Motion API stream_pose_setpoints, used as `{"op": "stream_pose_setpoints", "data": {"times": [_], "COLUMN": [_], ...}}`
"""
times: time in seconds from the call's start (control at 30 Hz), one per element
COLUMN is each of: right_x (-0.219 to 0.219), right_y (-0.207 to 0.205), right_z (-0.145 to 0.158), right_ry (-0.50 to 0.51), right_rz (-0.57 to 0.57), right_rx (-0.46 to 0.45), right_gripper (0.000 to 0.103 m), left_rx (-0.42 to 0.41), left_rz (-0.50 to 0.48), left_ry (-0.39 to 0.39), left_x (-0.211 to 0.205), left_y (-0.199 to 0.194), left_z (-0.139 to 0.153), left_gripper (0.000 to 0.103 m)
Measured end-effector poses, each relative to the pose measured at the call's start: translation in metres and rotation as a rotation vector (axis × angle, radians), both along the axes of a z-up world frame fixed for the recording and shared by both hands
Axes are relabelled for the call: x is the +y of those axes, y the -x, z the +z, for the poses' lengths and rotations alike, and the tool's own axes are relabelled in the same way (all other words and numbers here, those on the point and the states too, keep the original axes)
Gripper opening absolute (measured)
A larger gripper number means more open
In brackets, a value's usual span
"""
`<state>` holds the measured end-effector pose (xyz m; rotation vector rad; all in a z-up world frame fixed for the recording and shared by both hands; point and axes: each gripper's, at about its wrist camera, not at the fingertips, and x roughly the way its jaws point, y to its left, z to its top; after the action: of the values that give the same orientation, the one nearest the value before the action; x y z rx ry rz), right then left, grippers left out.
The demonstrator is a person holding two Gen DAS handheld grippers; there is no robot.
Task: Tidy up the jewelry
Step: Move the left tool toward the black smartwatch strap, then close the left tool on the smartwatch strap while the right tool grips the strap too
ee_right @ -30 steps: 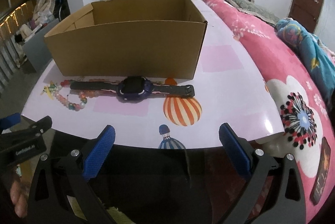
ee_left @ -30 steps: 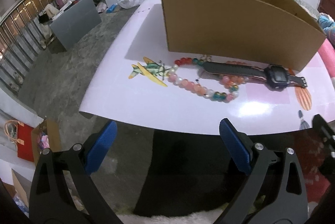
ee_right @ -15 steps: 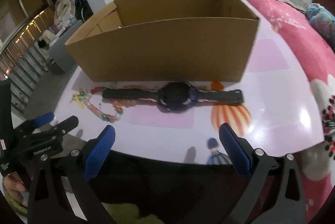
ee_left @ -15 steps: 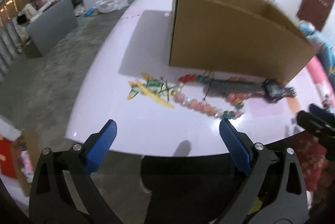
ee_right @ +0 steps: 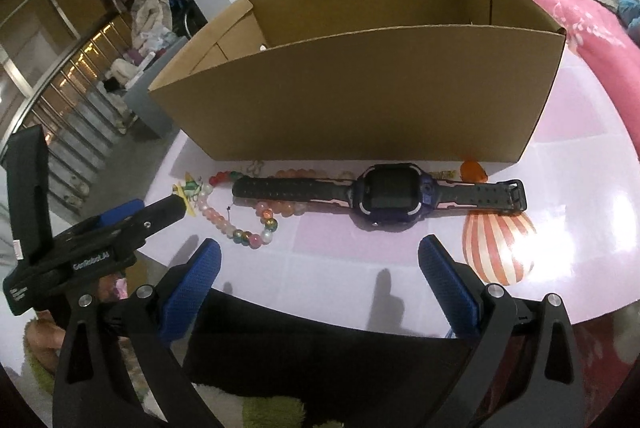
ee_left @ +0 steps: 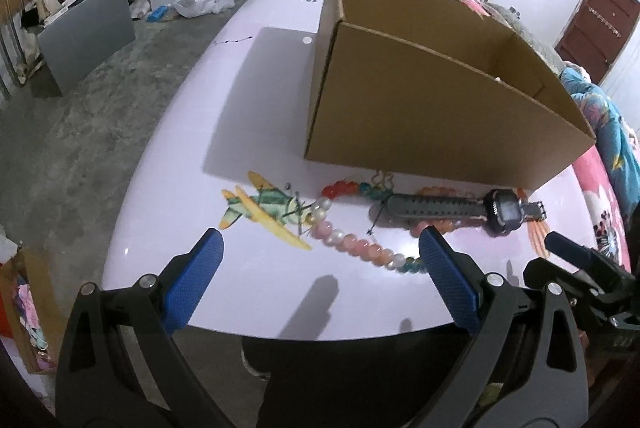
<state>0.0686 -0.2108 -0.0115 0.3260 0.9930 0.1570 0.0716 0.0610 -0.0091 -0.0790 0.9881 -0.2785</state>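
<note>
Directly ahead of the right hand-held gripper (ee_right: pixel 319 274), jaws wide and empty, the watch (ee_right: pixel 390 194) lies crosswise; the left hand-held gripper (ee_left: pixel 320 272), also wide, faces the bead bracelet (ee_left: pixel 360 248).

The left claw (ee_left: pixel 320 280) is spread wide, its blue-padded fingers (ee_left: pixel 192 280) apart and holding nothing, hovering over the desk's near edge toward the left corner. The right claw (ee_right: pixel 320 280) is equally wide apart and empty, poised over the same near edge to its right. A hand (ee_right: pixel 40 342) shows behind the left claw.
</note>
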Motion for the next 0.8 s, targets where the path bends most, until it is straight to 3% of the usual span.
{"op": "stream_pose_setpoints", "data": {"times": [0.2,0.37,0.63,0.8], "right_x": [-0.018,-0.04,-0.057,-0.061], "right_y": [0.001,0.011,0.005,-0.008], "right_z": [0.001,0.006,0.015,0.011], "right_ry": [-0.036,-0.046,-0.002,0.03], "right_rz": [-0.017,-0.039,-0.058,-0.069], "right_rx": [-0.012,-0.049,-0.131,-0.149], "right_gripper": [0.096,0.096,0.072,0.06], "left_rx": [-0.039,-0.046,0.019,0.095], "left_rz": [-0.046,-0.12,-0.197,-0.156], "left_ry": [0.019,0.035,0.1,0.13], "left_x": [-0.015,-0.037,-0.063,-0.064], "left_y": [-0.002,0.0,-0.006,-0.024], "left_z": [0.011,0.013,0.004,-0.01], "left_gripper": [0.093,0.072,0.045,0.043]}}
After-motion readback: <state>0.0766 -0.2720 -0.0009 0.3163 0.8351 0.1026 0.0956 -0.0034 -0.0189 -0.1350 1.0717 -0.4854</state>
